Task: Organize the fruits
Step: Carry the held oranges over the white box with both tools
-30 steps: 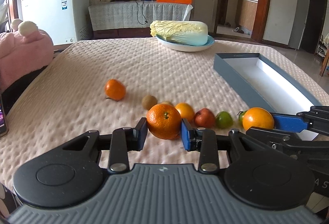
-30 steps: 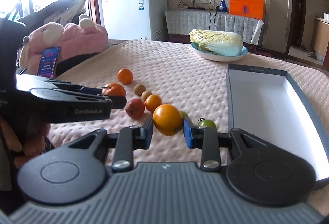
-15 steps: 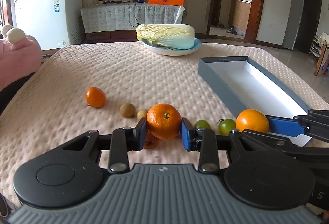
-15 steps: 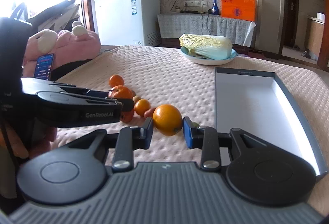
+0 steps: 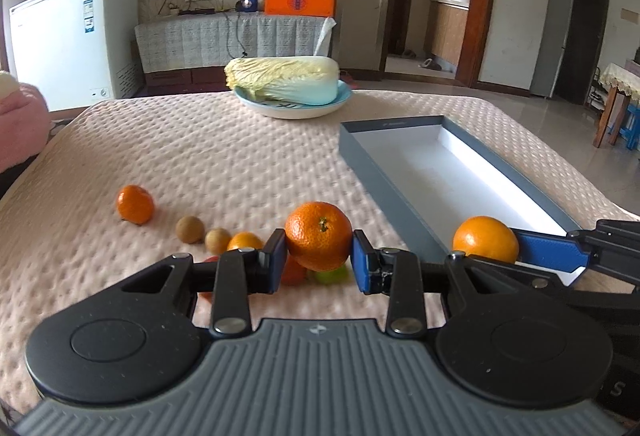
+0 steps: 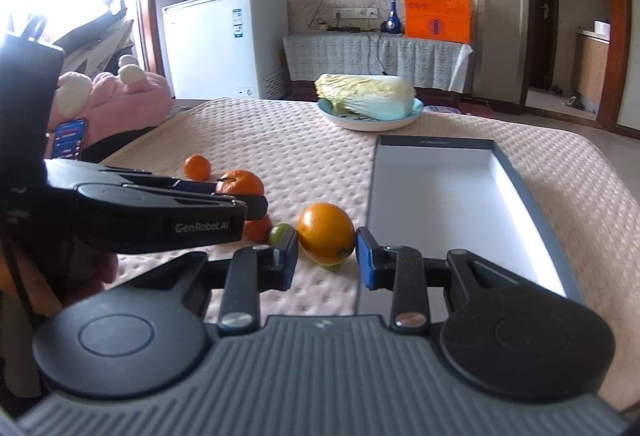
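Observation:
My left gripper (image 5: pixel 319 256) is shut on a dimpled orange (image 5: pixel 319 235) and holds it above the table. My right gripper (image 6: pixel 327 251) is shut on a smooth orange (image 6: pixel 326 233), held near the left wall of the grey box (image 6: pixel 532 204), whose inside is white. That orange also shows at the right of the left wrist view (image 5: pixel 485 239), by the box (image 5: pixel 384 188). On the cloth lie a tangerine (image 5: pixel 135 204), two brown fruits (image 5: pixel 190 229), a small orange (image 5: pixel 245 241) and green fruit (image 5: pixel 332 275), partly hidden by my fingers.
A cabbage on a blue plate (image 5: pixel 288 108) stands at the table's far side. A pink plush toy (image 6: pixel 116 104) and a phone (image 6: pixel 70 138) are at the left edge. A white freezer (image 5: pixel 68 40) stands beyond the table.
Both grippers have risen with their oranges and shifted right toward the box. The fruit row now sits lower and partly behind my left fingers.

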